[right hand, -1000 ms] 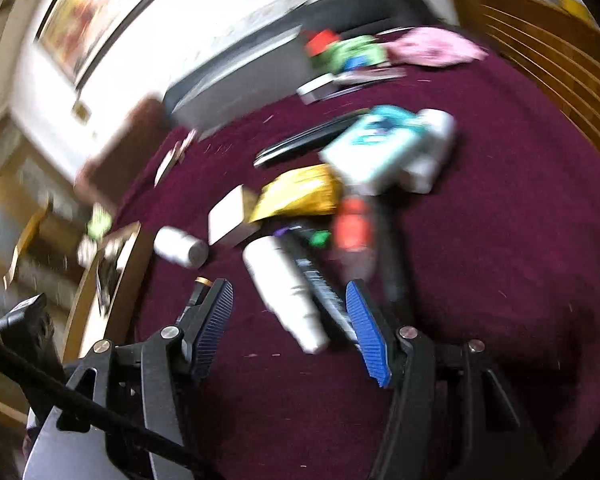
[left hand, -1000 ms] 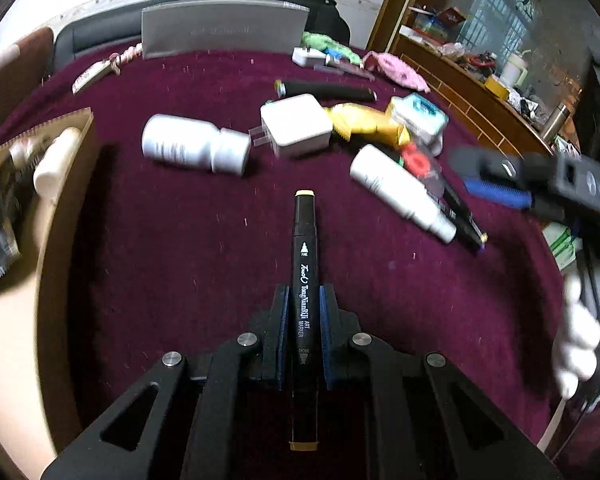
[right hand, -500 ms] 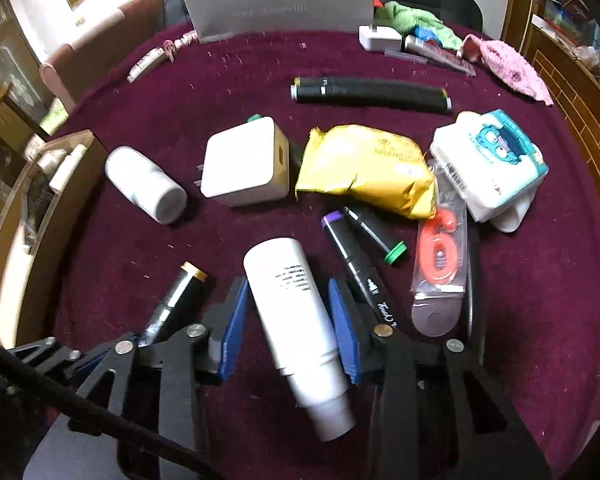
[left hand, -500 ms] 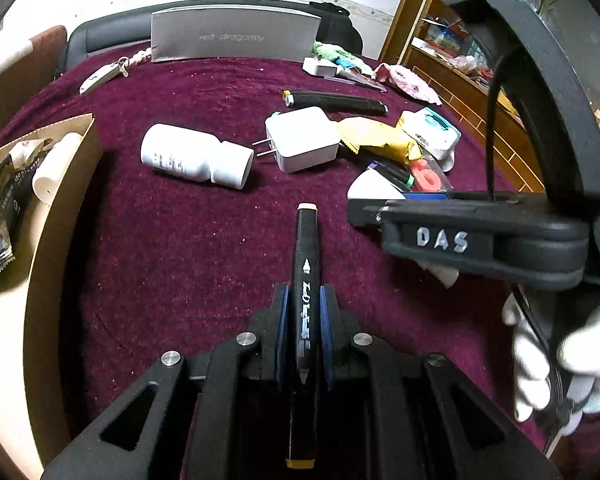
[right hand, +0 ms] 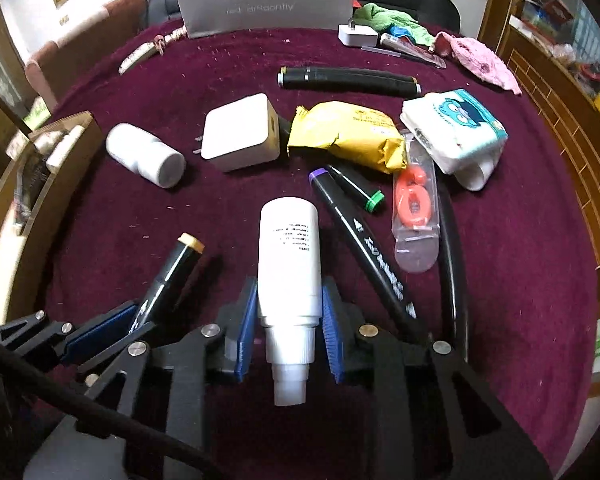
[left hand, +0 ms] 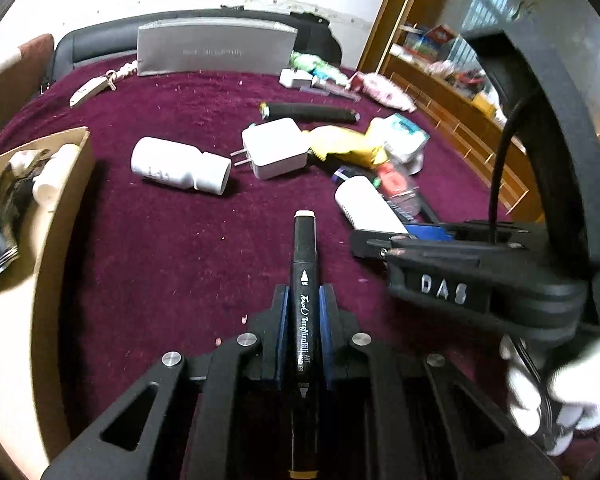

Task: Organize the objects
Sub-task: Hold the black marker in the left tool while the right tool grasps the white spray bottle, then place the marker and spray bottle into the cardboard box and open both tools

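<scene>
Closing in over the last second, the right tool [right hand: 289, 322] now clamps the white bottle [right hand: 289, 256] on the counter [right hand: 520, 280], while the left tool [left hand: 303, 330] grips a black marker [left hand: 304, 292].

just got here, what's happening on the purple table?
A person is tidying clutter with two handheld grippers. The left gripper is shut on a black marker. The right gripper has just been closing around a white bottle, blue pads at its sides. A cardboard box at the left already holds some items.

Home: velvet-clothed table [right hand: 520, 280], wooden cabinet [left hand: 460, 104]
</scene>
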The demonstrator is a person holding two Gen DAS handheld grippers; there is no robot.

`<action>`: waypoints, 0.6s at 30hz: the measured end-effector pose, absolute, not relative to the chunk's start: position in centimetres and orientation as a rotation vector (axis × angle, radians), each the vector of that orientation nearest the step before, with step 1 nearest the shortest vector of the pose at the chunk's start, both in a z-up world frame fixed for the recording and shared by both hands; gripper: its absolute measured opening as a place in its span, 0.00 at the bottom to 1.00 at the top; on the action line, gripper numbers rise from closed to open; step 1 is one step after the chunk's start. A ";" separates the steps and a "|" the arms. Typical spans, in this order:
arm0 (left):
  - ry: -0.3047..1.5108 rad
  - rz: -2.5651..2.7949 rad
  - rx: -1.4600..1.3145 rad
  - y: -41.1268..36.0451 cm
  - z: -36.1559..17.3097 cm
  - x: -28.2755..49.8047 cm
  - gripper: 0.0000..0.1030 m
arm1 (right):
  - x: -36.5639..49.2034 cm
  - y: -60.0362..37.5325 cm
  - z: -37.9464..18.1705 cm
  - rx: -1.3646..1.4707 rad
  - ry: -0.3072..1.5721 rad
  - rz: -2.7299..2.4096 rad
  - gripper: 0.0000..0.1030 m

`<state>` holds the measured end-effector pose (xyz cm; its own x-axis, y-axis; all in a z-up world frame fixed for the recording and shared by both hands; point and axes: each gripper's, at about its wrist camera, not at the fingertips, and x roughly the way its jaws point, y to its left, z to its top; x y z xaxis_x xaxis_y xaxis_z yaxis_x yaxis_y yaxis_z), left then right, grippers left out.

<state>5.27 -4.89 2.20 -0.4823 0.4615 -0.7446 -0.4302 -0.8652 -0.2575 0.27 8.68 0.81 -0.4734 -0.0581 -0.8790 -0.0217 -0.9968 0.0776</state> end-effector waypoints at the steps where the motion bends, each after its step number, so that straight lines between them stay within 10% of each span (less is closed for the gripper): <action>1: -0.063 2.333 -1.173 -5.3 2.6 5.7 0.11 | 0.6 8.8 1.2 1.586 -0.149 -2.669 0.26; 18: -0.261 2.658 -0.932 -23.3 11.5 8.9 0.11 | 3.2 -0.6 10.1 1.307 -0.468 -2.243 0.27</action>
